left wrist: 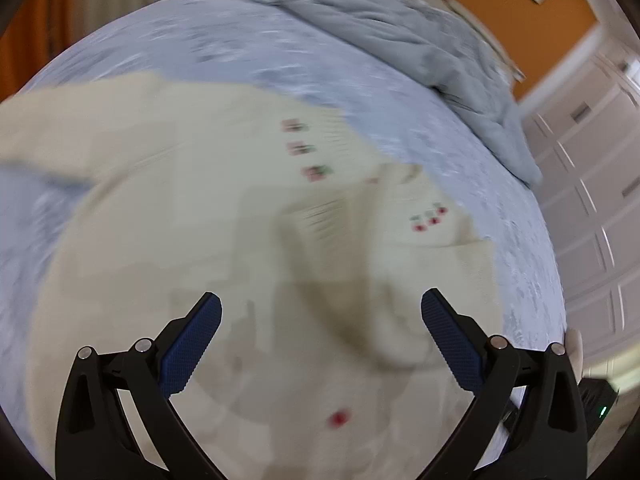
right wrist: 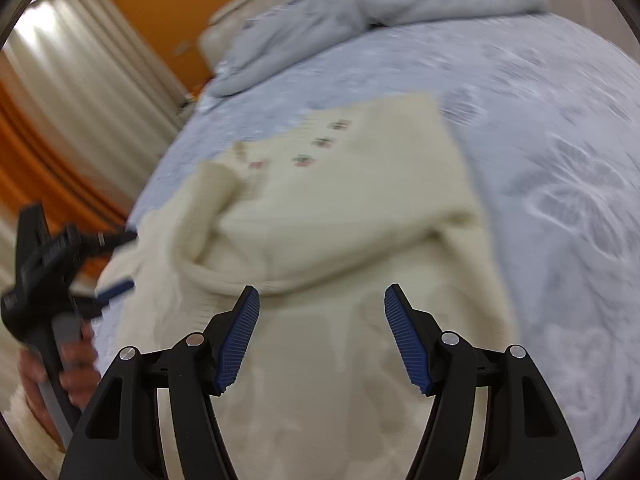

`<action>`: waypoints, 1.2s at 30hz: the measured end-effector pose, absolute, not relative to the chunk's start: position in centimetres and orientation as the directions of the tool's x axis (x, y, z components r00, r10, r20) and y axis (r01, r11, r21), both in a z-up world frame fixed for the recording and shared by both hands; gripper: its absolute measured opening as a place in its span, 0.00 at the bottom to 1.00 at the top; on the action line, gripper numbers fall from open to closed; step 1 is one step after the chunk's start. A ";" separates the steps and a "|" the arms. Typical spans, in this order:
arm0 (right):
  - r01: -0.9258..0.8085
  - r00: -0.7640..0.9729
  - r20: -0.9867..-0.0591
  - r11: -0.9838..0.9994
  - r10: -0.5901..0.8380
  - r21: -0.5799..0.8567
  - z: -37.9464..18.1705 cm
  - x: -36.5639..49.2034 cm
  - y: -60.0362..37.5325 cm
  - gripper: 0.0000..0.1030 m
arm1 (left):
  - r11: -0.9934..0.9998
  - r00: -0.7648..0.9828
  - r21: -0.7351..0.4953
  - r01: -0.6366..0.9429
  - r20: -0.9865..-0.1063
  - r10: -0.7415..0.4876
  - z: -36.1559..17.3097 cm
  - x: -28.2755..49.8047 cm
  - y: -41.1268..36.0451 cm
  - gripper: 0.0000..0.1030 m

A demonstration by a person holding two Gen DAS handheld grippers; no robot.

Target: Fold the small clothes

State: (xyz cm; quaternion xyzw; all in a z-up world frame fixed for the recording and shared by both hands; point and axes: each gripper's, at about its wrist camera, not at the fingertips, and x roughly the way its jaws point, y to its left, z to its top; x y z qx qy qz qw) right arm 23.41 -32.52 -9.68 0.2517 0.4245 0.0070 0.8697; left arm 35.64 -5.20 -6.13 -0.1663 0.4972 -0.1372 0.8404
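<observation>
Right wrist view: my right gripper (right wrist: pixel 322 334) hovers, fingers apart, above the cream sweater (right wrist: pixel 340 208) spread on the bed (right wrist: pixel 560 140) for folding; my left gripper (left wrist: pixel 320 340) gapes likewise.

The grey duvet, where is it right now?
The grey duvet lies bunched at the far end of the bed, beyond the cream sweater, by the orange wall.

a home bedroom: bed (right wrist: pixel 540 128), rumpled duvet (left wrist: pixel 400 28), curtains (right wrist: pixel 80 80), orange walls (left wrist: pixel 500 12).

Bed (right wrist: pixel 540 128) carries cream sweater (right wrist: pixel 340 200), grey duvet (right wrist: pixel 360 4).
</observation>
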 end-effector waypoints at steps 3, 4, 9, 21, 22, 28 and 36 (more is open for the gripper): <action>0.244 0.641 -0.726 0.831 0.248 0.499 -11.0 23.4 -34.4 0.62 | 0.935 0.400 -0.344 0.079 -0.849 -0.346 -8.1 38.8 -9.5 0.93; 0.249 0.644 -0.721 0.821 0.256 0.514 -11.1 23.5 -34.6 0.62 | 0.944 0.381 -0.324 0.062 -0.867 -0.322 -8.9 39.8 -10.2 0.72; 0.337 0.666 -0.682 0.695 0.302 0.636 -13.2 26.5 -37.6 0.63 | 0.940 0.368 -0.331 0.082 -0.867 -0.337 -8.9 42.1 -10.7 0.06; 0.341 0.724 -0.653 0.708 0.222 0.619 -15.0 28.2 -36.4 0.09 | 0.909 0.534 -0.394 0.134 -0.744 -0.401 -8.8 41.8 -3.2 0.08; 0.346 0.709 -0.672 0.723 0.216 0.598 -16.1 28.2 -35.9 0.08 | 0.923 0.464 -0.380 0.070 -0.807 -0.367 -12.4 41.9 -2.7 0.09; 0.351 0.788 -0.601 0.701 0.138 0.621 -13.0 26.8 -38.0 0.10 | 0.827 0.586 -0.561 0.045 -0.655 -0.477 -14.3 39.0 0.2 0.27; 0.447 0.742 -0.653 0.613 0.152 0.651 -14.7 24.2 -41.0 0.25 | 0.778 0.655 -0.627 -0.051 -0.609 -0.448 -13.8 38.4 3.7 0.54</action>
